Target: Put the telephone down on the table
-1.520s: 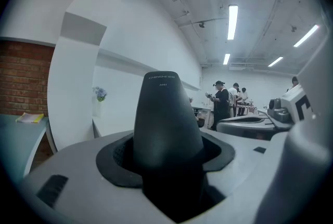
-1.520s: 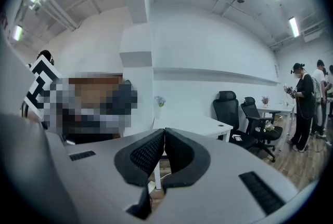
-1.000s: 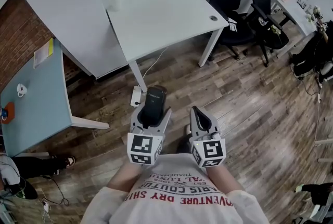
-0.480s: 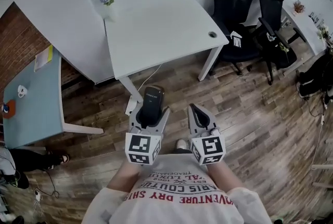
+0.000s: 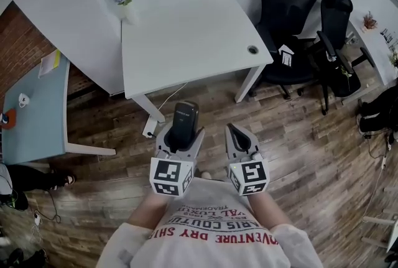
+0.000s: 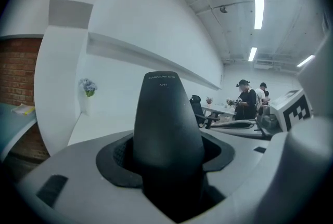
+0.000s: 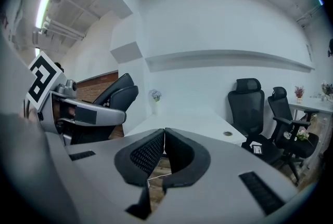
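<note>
Half the job is remaining, by my judgement: the left gripper (image 5: 182, 135) is clamping the slim black plastic telephone handset (image 5: 185, 119) upright over the brown wooden floor (image 5: 298, 136), short of the white rectangular table (image 5: 186, 30). The right gripper (image 5: 234, 131) is hanging empty, jaws pressed together.

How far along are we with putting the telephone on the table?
Done: the left gripper has the telephone clamped between its jaws. In hand: it is held over the wood floor, short of the white table. Left: reach the table, set it down, release. The right gripper is shut and empty.
</note>
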Motion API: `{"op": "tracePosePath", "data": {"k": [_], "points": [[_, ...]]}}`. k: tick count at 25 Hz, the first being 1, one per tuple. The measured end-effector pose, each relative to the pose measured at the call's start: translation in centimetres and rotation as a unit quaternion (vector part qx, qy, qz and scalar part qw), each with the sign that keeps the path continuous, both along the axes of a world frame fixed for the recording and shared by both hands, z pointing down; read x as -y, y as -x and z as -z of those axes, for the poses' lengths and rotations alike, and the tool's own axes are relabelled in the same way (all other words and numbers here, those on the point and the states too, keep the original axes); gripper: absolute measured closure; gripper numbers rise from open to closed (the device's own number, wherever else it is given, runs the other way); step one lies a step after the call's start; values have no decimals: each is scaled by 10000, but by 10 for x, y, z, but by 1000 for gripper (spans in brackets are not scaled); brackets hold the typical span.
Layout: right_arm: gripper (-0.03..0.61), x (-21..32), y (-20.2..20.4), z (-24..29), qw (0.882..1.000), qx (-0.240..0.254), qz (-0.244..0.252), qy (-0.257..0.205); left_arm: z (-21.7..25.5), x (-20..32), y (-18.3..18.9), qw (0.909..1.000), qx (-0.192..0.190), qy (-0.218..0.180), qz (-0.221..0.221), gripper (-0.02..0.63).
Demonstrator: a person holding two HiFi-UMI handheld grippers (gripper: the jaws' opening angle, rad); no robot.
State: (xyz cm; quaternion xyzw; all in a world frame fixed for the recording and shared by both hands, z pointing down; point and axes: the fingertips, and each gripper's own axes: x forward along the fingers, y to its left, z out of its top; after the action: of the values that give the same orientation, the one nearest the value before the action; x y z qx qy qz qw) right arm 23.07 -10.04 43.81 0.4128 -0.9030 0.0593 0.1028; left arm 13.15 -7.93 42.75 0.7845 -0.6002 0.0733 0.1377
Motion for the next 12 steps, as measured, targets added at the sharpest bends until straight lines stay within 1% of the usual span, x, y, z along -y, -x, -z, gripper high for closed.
{"op": "tracePosePath", "data": {"k": [5, 9, 12], "points": [[554, 32, -1, -12, 9999, 35, -17, 122, -10, 30, 0, 9999, 97, 107, -16, 314], [554, 67, -2, -19, 9998, -94, -145, 96, -18, 68, 6, 9998, 11, 199, -65, 314], [554, 97, -2, -22, 9995, -92, -235, 174, -19, 102, 9, 9996, -106, 212, -128, 314]]}}
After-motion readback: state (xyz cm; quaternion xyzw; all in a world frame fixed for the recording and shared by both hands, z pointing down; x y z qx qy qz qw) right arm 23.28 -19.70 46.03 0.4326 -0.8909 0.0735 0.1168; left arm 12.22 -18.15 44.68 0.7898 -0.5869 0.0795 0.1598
